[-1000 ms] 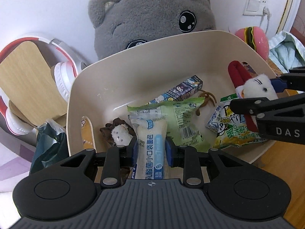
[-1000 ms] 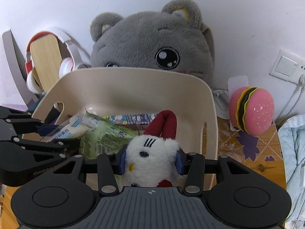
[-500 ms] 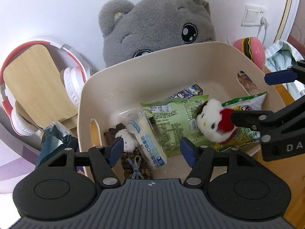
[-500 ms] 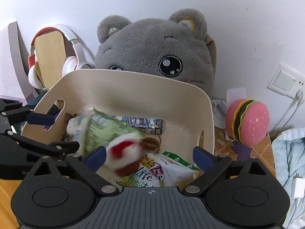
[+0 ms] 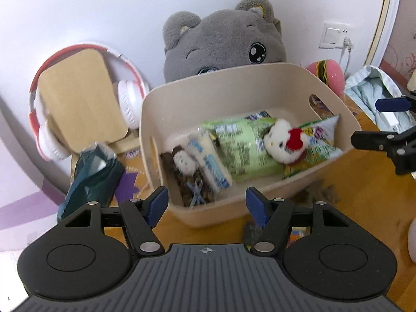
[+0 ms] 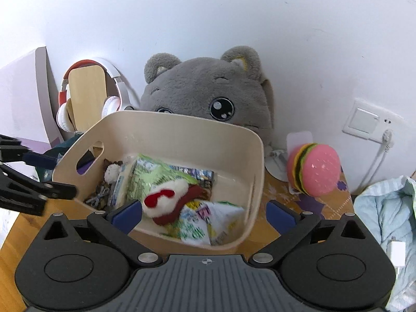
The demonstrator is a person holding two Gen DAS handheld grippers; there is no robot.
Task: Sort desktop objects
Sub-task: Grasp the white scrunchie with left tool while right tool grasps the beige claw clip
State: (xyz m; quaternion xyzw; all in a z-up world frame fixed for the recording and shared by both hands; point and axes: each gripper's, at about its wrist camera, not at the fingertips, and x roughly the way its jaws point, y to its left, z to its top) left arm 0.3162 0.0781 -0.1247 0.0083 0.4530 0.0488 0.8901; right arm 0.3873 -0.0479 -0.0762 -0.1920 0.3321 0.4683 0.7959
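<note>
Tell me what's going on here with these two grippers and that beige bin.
A person is sorting desk clutter into the beige bin. The left gripper and right gripper both hover at its near rim, jaws open and empty. Inside lie a white kitty plush with a red bow, a white bread packet, green snack bags and a small brown plush. A grey bear plush sits behind the bin, and a burger toy stands to its right.

No readable text; snack packets [image 5: 241, 150] print too blurred.
</note>
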